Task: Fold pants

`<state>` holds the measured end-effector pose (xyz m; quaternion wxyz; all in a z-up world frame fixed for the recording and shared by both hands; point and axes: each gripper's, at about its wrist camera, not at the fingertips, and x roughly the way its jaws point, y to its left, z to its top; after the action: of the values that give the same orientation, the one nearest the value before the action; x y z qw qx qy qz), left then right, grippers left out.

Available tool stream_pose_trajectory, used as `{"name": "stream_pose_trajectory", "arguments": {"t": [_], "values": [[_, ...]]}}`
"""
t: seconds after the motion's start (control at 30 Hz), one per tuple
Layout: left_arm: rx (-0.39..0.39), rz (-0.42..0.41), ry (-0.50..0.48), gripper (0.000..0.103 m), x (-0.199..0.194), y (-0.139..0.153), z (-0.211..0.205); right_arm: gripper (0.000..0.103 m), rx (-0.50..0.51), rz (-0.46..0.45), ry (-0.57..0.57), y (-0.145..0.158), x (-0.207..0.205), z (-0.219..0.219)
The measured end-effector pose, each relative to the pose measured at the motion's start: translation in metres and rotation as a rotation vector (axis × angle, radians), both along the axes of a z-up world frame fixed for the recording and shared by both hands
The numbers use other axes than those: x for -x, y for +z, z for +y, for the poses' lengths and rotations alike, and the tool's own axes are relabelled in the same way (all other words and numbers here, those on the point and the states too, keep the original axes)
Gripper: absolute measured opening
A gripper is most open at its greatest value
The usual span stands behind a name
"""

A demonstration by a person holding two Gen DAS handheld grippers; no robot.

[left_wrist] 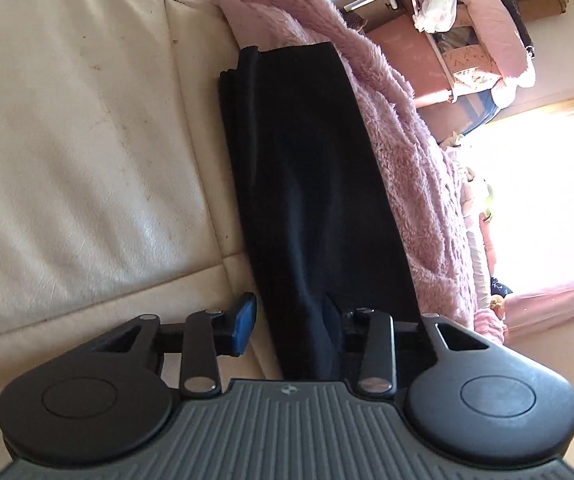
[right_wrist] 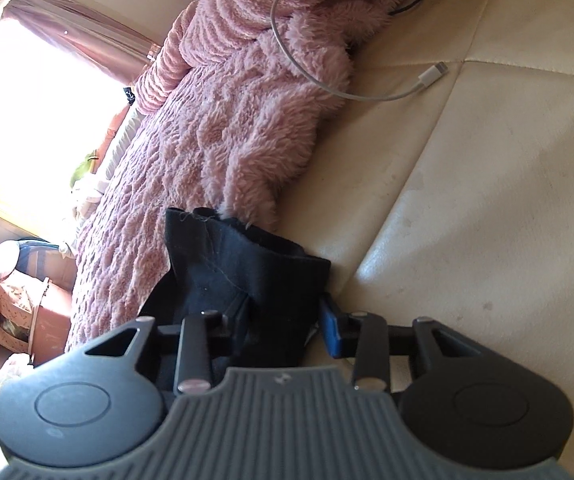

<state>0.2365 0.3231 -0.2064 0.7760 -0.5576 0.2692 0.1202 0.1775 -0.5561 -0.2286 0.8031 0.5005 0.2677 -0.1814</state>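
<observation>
My left gripper (left_wrist: 287, 320) has a grey ribbed front plate with a small pale mark at its top edge, flanked by two black round housings, each with a circular cap. Black link bars run forward from them, pinned with silver screws, and the fingers (left_wrist: 245, 322) carry blue pads. My right gripper (right_wrist: 275, 320) is built the same: ribbed grey plate, black discs, silver pins, a blue pad (right_wrist: 332, 330).

Black pants (left_wrist: 307, 184): soft matt cloth. Pink blanket (right_wrist: 223, 120): shaggy fleece. Cream sofa (left_wrist: 79, 152): creased leather-look, slight sheen. White cable (right_wrist: 387, 96): smooth plastic.
</observation>
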Motion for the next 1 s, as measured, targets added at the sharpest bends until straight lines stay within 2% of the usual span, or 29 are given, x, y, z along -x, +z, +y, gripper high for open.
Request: {"name": "stream_pose_trajectory", "arguments": {"t": [0.03,0.1,0.2,0.33,0.37,0.4,0.6,0.8,1.0], "values": [[-0.003,-0.006,0.001,0.042,-0.003,-0.001,0.004,0.034,0.006,0.001,-0.002,-0.001,-0.002,0.0],[-0.006,-0.003,0.01,0.026,-0.008,-0.005,0.014,0.032,0.01,0.004,-0.007,-0.001,-0.002,0.0],[-0.029,-0.001,0.015,0.02,-0.019,-0.006,0.025,0.025,0.03,0.02,-0.002,0.0,-0.004,0.0],[-0.079,0.028,0.055,0.017,-0.031,0.001,0.036,0.015,0.056,0.05,-0.008,0.003,-0.006,0.001],[-0.084,0.033,0.068,0.008,-0.031,0.004,0.038,0.014,0.063,0.055,-0.008,0.004,-0.006,0.001],[-0.097,0.046,0.079,0.005,-0.031,0.008,0.04,0.011,0.069,0.056,-0.006,0.006,-0.007,0.001],[-0.254,0.077,0.019,0.004,-0.023,0.038,0.035,0.006,0.086,0.068,-0.012,0.022,0.001,0.002],[-0.293,0.117,-0.004,0.004,0.016,0.05,0.033,0.005,0.088,0.095,-0.003,0.042,0.034,0.001],[-0.318,0.181,-0.028,0.004,0.077,0.052,0.04,0.005,0.079,0.152,0.01,0.053,0.092,-0.008]]}}
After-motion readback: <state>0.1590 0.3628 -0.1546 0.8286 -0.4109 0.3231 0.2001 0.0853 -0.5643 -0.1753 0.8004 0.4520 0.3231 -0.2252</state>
